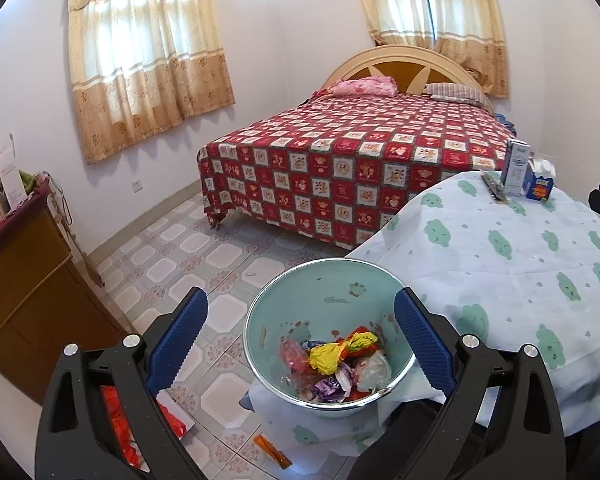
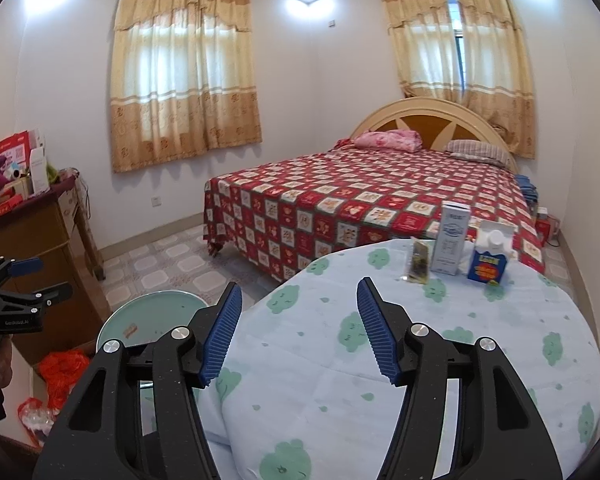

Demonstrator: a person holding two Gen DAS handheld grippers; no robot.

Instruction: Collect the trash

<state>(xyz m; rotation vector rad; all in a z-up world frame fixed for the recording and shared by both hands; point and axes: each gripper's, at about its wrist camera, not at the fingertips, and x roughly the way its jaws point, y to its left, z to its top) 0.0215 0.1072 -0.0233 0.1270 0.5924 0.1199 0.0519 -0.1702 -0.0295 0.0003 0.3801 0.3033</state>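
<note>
Below my left gripper [image 1: 300, 344], jaws spread wide and empty, sits the pale green bin [image 1: 260, 320] of crumpled wrappers [image 1: 332, 360]. Far across the table [image 2: 420, 360], beyond my right gripper [image 2: 298, 330] — also spread, holding nothing — a flat packet [image 2: 419, 261] stands upright beside two upright cartons [image 2: 454, 240].
</note>
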